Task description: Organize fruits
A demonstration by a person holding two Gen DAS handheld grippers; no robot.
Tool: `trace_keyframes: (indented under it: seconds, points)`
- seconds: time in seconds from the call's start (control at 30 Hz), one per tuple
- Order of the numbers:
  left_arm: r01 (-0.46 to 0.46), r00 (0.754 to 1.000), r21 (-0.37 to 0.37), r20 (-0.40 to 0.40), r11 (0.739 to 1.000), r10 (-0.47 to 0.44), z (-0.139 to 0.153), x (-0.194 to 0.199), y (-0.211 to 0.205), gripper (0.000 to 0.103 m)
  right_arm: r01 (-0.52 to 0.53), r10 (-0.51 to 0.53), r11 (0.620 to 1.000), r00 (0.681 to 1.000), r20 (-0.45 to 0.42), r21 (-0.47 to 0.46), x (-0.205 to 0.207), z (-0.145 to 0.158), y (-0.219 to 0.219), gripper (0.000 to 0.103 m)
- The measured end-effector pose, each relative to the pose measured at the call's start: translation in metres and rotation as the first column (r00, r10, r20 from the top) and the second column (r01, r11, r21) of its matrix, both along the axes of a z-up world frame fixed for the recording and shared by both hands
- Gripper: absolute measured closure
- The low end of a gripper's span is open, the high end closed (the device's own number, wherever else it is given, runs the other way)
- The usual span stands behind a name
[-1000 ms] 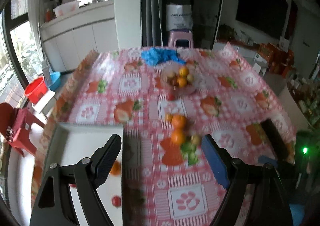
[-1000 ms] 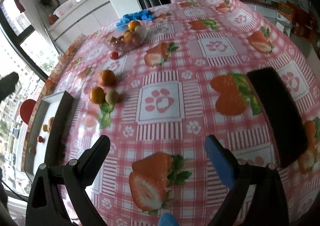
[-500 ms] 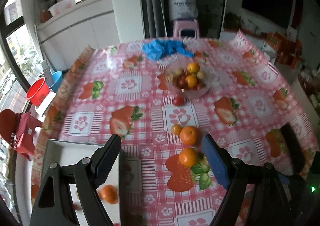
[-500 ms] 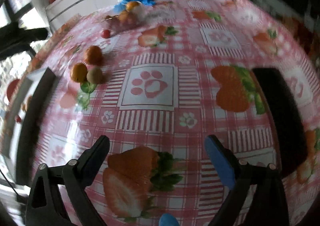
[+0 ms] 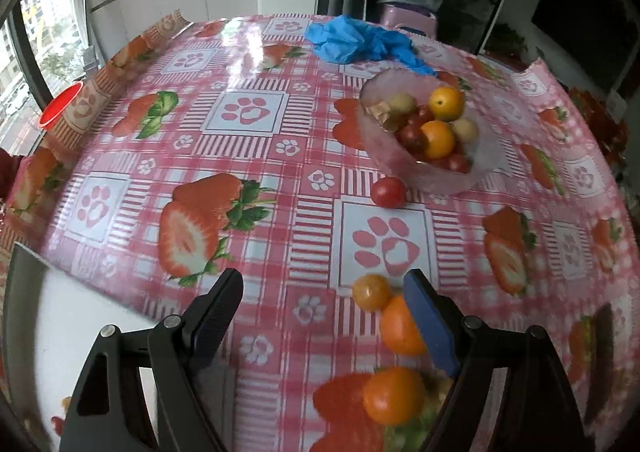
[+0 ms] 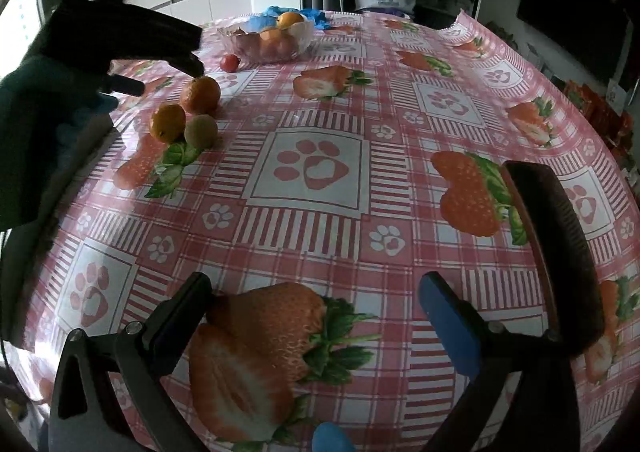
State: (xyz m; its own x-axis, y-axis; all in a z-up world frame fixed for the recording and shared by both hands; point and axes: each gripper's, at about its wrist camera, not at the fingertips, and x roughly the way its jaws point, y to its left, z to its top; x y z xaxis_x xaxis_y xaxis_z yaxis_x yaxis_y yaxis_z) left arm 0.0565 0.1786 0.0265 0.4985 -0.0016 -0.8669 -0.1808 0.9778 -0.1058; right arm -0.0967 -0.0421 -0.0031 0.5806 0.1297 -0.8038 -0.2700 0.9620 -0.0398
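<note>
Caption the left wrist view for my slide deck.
Open left claw descends toward loose oranges near a glass fruit bowl.

Both wrist views tilted down over table (image 5: 256,155), sharing fruit bowl (image 5: 430,167)

Black tongs (image 5: 324,292), one finger blue-padded (image 5: 430,326), silver screws, dark green sleeve (image 6: 28,131).

Left tool (image 5: 324,292) now lower, nearer the loose oranges (image 5: 400,326); right tool (image 6: 316,292) jaws just opened wider, empty.
</note>
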Motion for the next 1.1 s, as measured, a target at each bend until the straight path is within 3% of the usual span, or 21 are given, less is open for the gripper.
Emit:
trace_keyframes:
  seconds: [0.17, 0.23, 0.27, 0.3, 0.33, 0.4, 0.47, 0.67, 0.97, 1.1]
  points:
    - [-0.021, 1.000, -0.030, 0.007, 0.999, 0.021, -0.012, 0.009, -0.001, 0.020, 0.000, 0.000, 1.000, 1.000, 0.001, 0.001, -0.001, 0.000, -0.001, 0.000]
    - [-0.012, 1.000, -0.064, 0.014, 0.998, 0.013, -0.014, 0.010, -0.001, 0.038, -0.001, 0.001, 1.000, 1.000, 0.001, 0.001, -0.001, 0.000, -0.001, 0.000]
    - [-0.012, 1.000, -0.074, 0.014, 0.997, 0.013, -0.014, 0.010, -0.001, 0.040, 0.000, 0.000, 1.000, 1.000, 0.001, 0.001, -0.001, 0.000, -0.001, 0.000]
    - [-0.010, 1.000, -0.059, 0.012, 0.998, 0.010, -0.014, 0.011, -0.003, 0.050, 0.000, 0.000, 1.000, 1.000, 0.001, 0.000, -0.001, 0.000, -0.001, 0.000]
    - [0.004, 1.000, -0.044, 0.013, 0.999, -0.003, -0.014, 0.010, -0.005, 0.067, 0.000, 0.000, 1.000, 1.000, 0.001, 0.000, -0.001, 0.000, -0.001, 0.000]
    - [0.037, 0.999, 0.026, 0.008, 0.999, -0.037, -0.015, 0.009, -0.012, 0.076, -0.001, 0.001, 1.000, 1.000, 0.001, 0.001, -0.001, 0.000, -0.001, 0.000]
    - [0.068, 0.998, 0.034, 0.015, 0.997, -0.068, -0.015, 0.003, -0.017, 0.081, -0.001, 0.001, 1.000, 1.000, 0.001, 0.001, 0.000, 0.000, -0.001, 0.000]
    - [0.128, 0.990, 0.092, 0.054, 0.988, -0.133, -0.010, -0.033, -0.029, 0.081, -0.002, 0.002, 1.000, 1.000, 0.001, 0.001, -0.001, 0.000, -0.001, 0.000]
    - [0.118, 0.990, 0.010, 0.071, 0.993, -0.119, -0.003, -0.095, -0.018, 0.081, -0.002, 0.002, 1.000, 1.000, 0.002, 0.001, -0.001, 0.001, -0.002, 0.000]
    - [0.134, 0.989, 0.013, 0.060, 0.991, -0.134, -0.005, -0.119, -0.021, 0.081, -0.003, 0.003, 1.000, 1.000, 0.002, 0.001, -0.001, 0.000, -0.002, 0.000]
